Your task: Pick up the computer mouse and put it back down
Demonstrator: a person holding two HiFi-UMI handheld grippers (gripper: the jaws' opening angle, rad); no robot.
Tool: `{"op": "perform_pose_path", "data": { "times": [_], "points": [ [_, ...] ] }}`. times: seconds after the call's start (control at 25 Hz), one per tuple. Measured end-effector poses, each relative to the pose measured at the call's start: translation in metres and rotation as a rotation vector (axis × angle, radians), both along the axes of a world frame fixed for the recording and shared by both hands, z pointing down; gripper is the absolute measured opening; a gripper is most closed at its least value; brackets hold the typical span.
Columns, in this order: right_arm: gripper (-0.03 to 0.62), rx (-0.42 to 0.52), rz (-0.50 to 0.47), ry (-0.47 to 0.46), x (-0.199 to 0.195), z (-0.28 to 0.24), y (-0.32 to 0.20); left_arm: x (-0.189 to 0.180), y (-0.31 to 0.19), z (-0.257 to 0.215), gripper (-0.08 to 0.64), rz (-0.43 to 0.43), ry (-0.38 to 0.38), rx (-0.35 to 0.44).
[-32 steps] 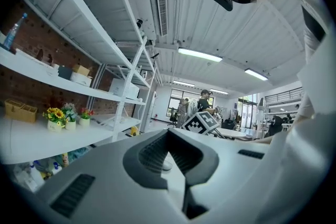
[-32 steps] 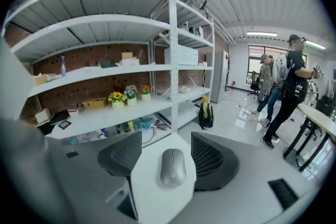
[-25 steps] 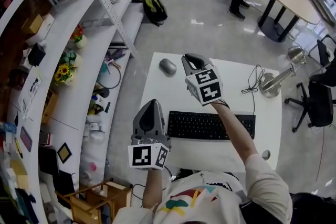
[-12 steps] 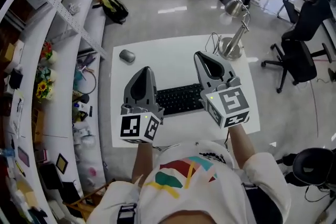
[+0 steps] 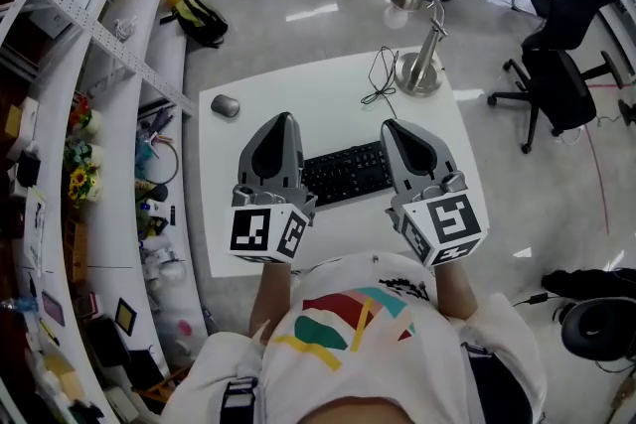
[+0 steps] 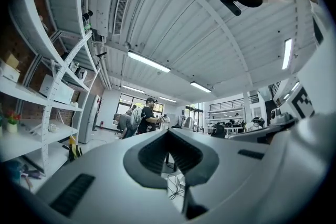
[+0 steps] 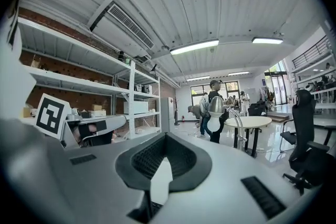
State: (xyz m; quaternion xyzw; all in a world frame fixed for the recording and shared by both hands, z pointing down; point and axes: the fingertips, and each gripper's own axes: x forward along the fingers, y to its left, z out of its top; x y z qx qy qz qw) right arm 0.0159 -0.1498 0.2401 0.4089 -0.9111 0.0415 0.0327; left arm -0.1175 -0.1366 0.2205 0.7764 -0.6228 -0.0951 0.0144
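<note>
Computer mouse [image 5: 226,105]: lies free at the upper left of the desk [image 5: 308,89], well apart from both grippers.
Left gripper [image 5: 279,121]: jaws closed, empty. If I reach without opening them, they may knock the mouse off.
Right gripper [image 5: 396,128]: jaws closed, empty. If I lower it, it may strike the keyboard [image 5: 343,172].

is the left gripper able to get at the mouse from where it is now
Probably yes: the mouse sits alone on bare table beyond the left gripper, nothing between them. The jaws are shut, so they must open first.
</note>
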Motion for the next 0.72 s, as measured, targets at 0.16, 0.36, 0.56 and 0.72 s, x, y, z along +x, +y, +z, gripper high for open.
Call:
{"op": "perform_pose_path", "data": {
  "times": [0.16, 0.36, 0.56, 0.72],
  "points": [
    [0.014, -0.022, -0.028, -0.018, -0.003, 0.009, 0.005, 0.002, 0.006, 0.0, 0.043, -0.002, -0.004, 0.0],
    [0.014, -0.019, -0.046, 0.003, -0.014, 0.01, 0.01, -0.004, 0.013, 0.0, 0.043, -0.017, -0.003, -0.004],
    [0.014, -0.008, -0.06, 0.004, -0.019, 0.005, 0.01, -0.011, 0.021, -0.004, 0.043, -0.036, -0.002, -0.002],
    [0.014, -0.016, -0.064, 0.0, -0.022, 0.009, 0.009, -0.018, 0.026, 0.0, 0.043, -0.052, -0.004, -0.009]
  ]
}}
